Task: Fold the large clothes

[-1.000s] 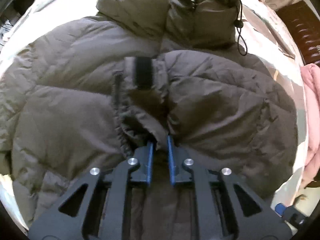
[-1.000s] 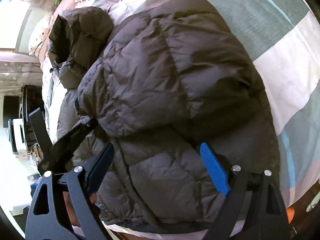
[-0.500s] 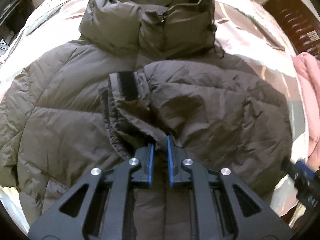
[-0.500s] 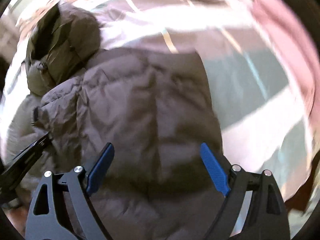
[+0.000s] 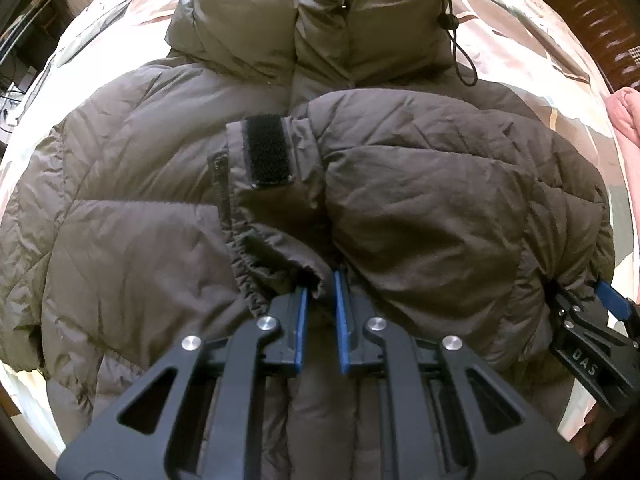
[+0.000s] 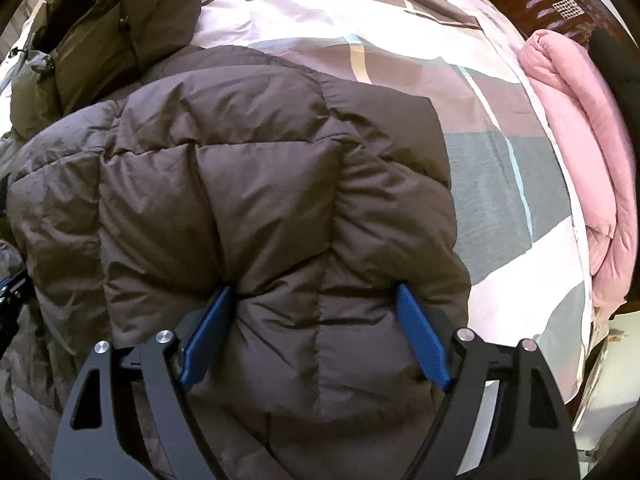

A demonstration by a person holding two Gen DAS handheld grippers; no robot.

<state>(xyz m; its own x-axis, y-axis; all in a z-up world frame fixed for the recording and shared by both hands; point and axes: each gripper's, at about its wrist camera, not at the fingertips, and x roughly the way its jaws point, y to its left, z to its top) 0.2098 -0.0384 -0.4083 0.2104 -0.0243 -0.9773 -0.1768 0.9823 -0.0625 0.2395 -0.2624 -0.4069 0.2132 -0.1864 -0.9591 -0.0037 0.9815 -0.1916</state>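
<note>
The left tool [image 5: 320, 300] is built of matte black plastic: two broad fingers, each cut through with a rounded triangular opening, joined by flat linkage bars. Four round silver screw heads sit on the pivots, two on either side. The inner faces of its fingertips [image 5: 301, 312] carry slim bright blue pads with a ribbed surface.

The right tool [image 6: 316, 320] has the same make: black curved arms with triangular cut-outs, four silver screw heads and blue ribbed pads [image 6: 420, 336] set at an angle. Seen from the left wrist view, its black body bears pale raised letters reading "DAS" on one side.
</note>
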